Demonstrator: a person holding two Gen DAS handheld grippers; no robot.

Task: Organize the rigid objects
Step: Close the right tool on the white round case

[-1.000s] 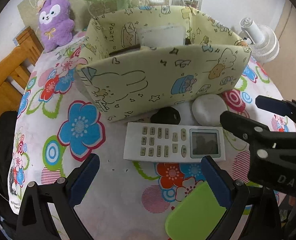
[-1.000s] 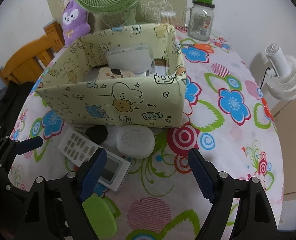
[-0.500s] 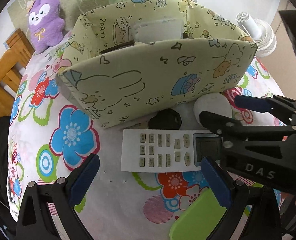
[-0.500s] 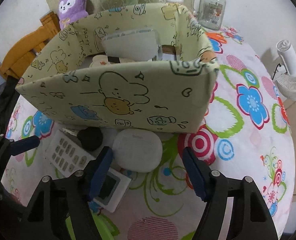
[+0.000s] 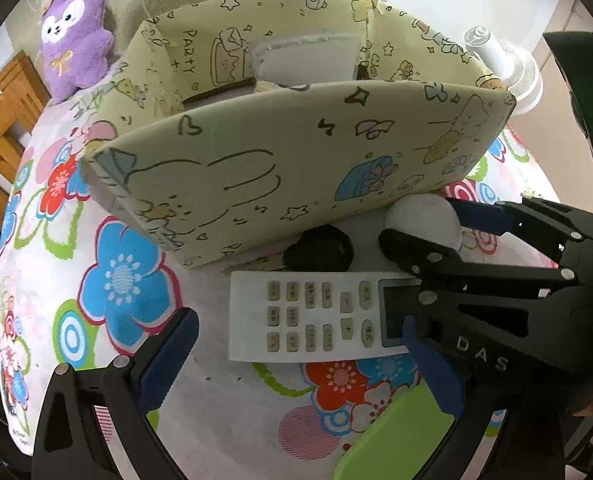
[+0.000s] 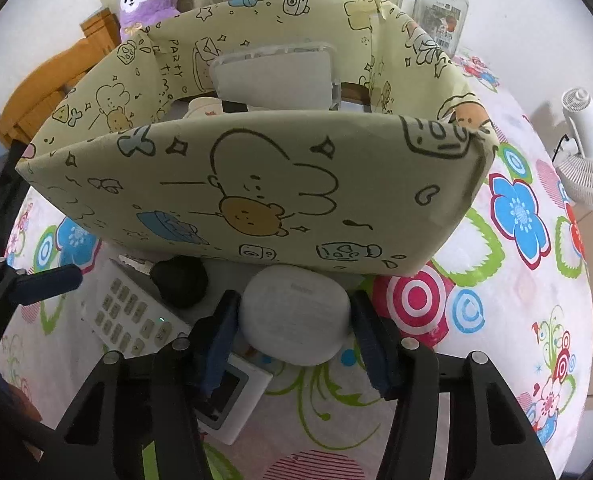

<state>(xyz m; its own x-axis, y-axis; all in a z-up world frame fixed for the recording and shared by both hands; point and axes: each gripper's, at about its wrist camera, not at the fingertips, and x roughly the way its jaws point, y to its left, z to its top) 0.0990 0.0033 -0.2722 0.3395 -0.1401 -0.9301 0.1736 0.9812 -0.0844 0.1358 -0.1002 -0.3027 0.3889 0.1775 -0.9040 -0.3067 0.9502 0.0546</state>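
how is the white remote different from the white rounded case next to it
The remote is long, flat and rectangular with buttons and a screen; the rounded case is a plain, smooth pebble shape. The remote lies free on the tablecloth between the left gripper's open jaws; the case is clamped by the right gripper. Both are white.

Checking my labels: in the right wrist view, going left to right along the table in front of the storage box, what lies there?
remote control → black round object → white case, gripped by the right tongs → red target print on the tablecloth
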